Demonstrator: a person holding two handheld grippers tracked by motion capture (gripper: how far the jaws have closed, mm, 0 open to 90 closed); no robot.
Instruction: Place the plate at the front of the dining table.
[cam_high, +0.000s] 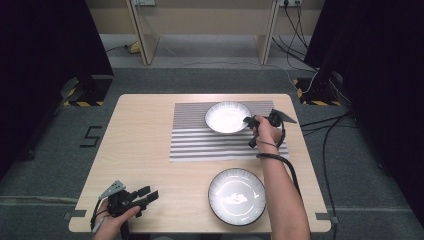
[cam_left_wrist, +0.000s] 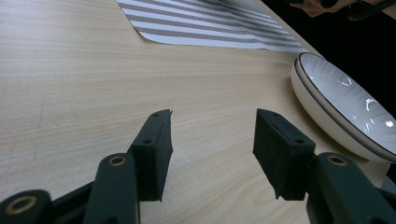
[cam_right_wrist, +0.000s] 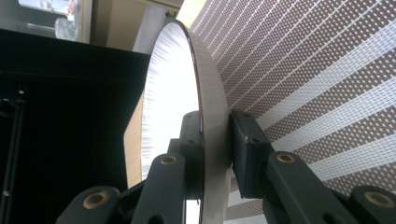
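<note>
A: Near edge first?

B: The left gripper (cam_high: 146, 196) rests spread and empty on the table (cam_high: 145, 150), the near bowl (cam_high: 236, 196) just beside it.

A: And farther out?

B: The right gripper (cam_right_wrist: 217, 140) pinches the far bowl (cam_high: 228, 117) by its rim on the striped mat (cam_high: 200, 145). Judging by that, it's mid-placement or mid-lift; next calls for a level, steady carry.

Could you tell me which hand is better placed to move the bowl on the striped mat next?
The right. Its gripper already clamps the rim of the bowl on the striped mat, while the left gripper rests open at the table's near corner.
</note>
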